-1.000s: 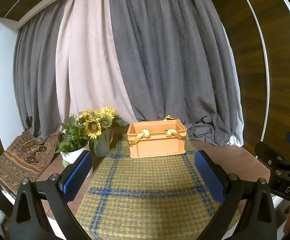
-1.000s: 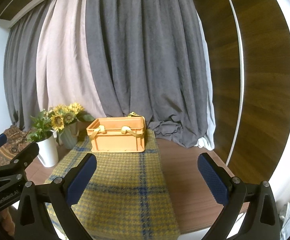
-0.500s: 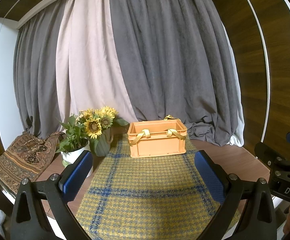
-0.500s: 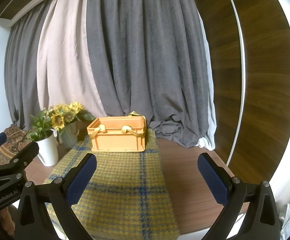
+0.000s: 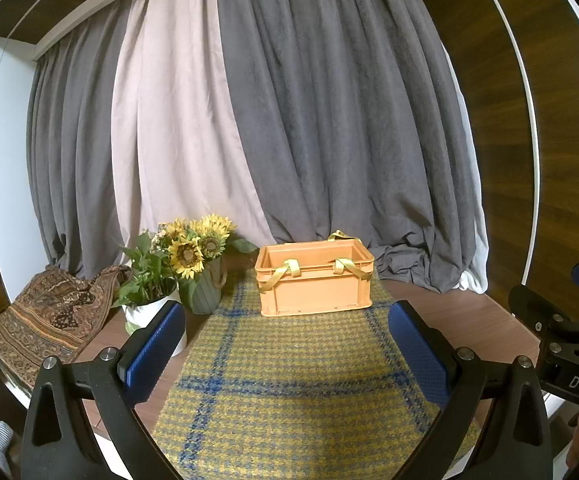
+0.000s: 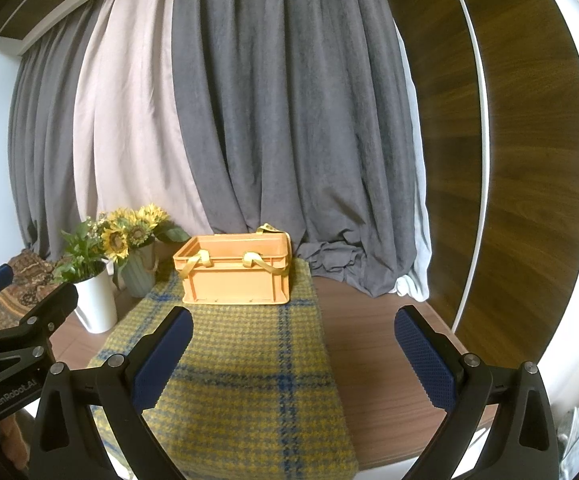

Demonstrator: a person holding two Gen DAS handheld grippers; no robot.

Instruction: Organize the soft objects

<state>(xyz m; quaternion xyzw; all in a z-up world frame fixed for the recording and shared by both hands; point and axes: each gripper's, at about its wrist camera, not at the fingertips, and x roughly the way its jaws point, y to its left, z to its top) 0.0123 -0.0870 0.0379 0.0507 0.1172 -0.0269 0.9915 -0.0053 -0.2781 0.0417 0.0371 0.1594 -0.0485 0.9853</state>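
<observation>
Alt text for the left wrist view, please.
An orange crate with yellow straps draped over its rim sits on a yellow-and-blue plaid cloth, seen between the open left claw. Sunflowers stand left; grey curtains behind.

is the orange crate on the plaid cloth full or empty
Cannot tell. The orange crate stands upright and open-topped on the plaid cloth, with yellow straps draped over its rim, but both views are too low to show its floor.

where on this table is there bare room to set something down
Free: the plaid cloth in front of the orange crate, and the bare wood right of the cloth. Crowded: the left side, with the white pot, the green vase and the patterned fabric.
</observation>
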